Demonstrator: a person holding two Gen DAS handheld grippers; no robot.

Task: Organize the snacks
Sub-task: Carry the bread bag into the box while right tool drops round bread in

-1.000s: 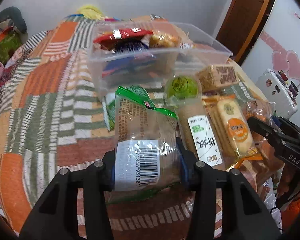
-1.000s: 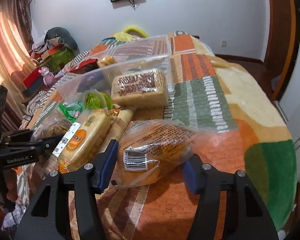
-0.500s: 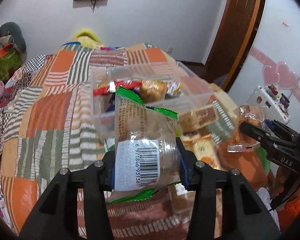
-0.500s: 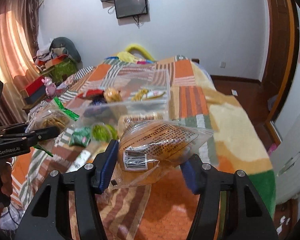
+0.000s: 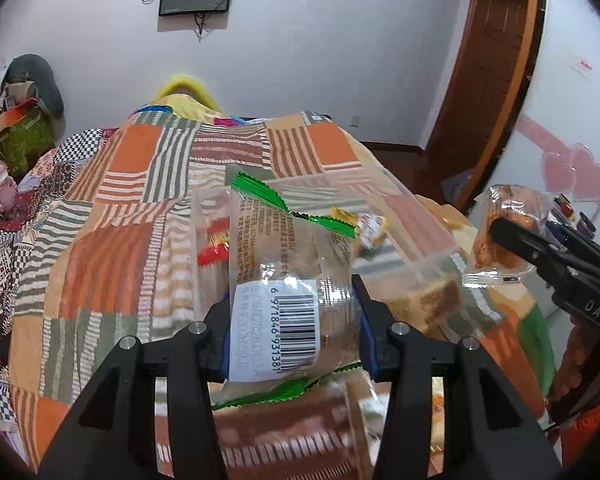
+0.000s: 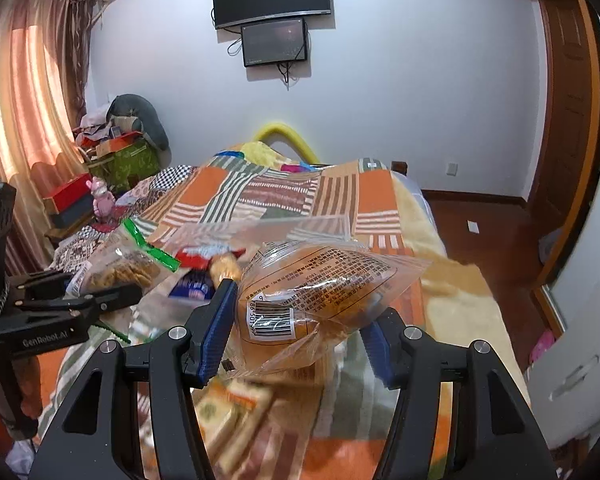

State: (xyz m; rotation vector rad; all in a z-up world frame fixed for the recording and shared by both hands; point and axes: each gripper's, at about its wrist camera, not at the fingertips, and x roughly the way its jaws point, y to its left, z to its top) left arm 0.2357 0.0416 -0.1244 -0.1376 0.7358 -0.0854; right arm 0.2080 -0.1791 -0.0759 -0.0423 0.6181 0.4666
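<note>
Two grippers, left (image 5: pixel 292 332) marked "GenRobot.AI", right (image 6: pixel 300 340) "DAS": jaws clamped on barcoded green-edged packet (image 5: pixel 288 280) and orange packet (image 6: pixel 316 296), possibly bread, above patchwork bed (image 6: pixel 260 192).

Soft daylight through curtains (image 6: pixel 28 92); blurred foreground, fisheye-warped edges.

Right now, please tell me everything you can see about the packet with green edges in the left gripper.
The green-edged packet is a clear plastic bag with serrated green seals at top and bottom, small print and a white barcode label. Brown, crisp-looking snacks show inside. It stands roughly upright, clamped between the blue pads of the left gripper, lifted above the patchwork blanket.
</note>
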